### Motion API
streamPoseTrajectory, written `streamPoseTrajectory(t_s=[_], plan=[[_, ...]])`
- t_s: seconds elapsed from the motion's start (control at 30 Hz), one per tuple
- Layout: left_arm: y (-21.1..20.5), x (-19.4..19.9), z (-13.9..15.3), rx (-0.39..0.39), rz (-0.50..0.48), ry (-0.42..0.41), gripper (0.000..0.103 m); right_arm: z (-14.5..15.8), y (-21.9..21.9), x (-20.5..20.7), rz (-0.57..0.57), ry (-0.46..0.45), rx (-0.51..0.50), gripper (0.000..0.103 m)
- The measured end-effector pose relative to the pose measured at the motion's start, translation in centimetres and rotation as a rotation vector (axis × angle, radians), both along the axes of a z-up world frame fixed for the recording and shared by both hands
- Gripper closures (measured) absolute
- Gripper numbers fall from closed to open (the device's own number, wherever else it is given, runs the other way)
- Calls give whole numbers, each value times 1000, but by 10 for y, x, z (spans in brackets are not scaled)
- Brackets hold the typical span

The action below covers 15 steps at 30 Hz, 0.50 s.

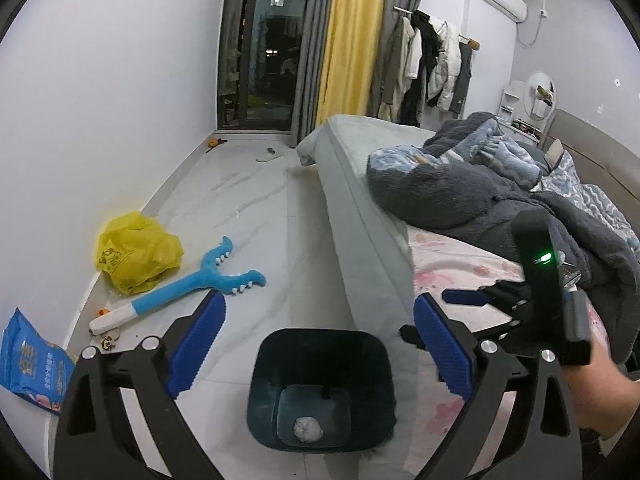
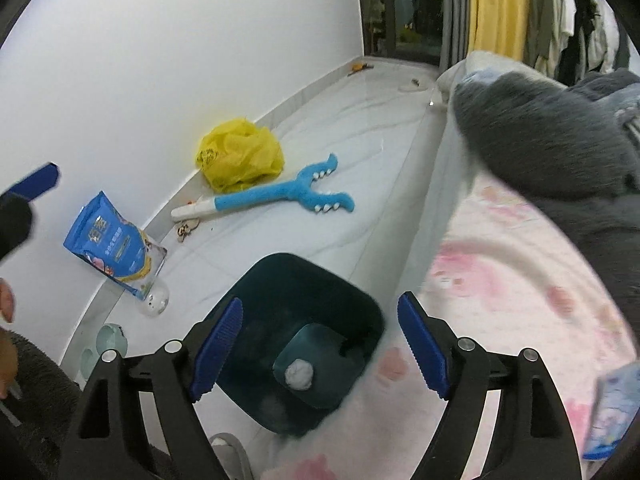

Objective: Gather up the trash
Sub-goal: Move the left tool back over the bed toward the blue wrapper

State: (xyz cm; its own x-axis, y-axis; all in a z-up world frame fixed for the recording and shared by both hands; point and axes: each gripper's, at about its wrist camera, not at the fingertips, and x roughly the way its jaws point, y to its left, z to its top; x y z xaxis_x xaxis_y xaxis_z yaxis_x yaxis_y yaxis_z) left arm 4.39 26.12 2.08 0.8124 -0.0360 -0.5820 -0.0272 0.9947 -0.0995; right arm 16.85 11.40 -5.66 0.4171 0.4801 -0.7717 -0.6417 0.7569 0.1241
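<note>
Our right tongs [image 2: 320, 346] hung spread and empty over the bin [image 2: 256, 280], wad [image 2: 299, 374] inside; next, probably the yellow bag [image 2: 240, 154].

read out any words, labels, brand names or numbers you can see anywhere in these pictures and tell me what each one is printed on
No text can be read well enough to quote.
Blue snack bag: large white characters and smaller lines of print, too blurred to read.
Yellow plastic bag: a dark printed mark, too creased and small to read.
Dark bin, blue toy and both grippers: no writing visible.
</note>
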Motion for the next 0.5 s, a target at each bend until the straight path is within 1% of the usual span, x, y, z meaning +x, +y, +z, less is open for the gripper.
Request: streamPoseTrajectory(t_s=[0.17,0.3,0.5], plan=[[-25,6,0,2,-75,-10,6,20,-29,-3,-22,-58,-15,20],[-50,8,6,1,-119,-53,6,32,-55,-5,-51,-93,-23,19],[-78,20,4,-14,-176,-41,6,39,-86,-6,-80,-119,-36,19]])
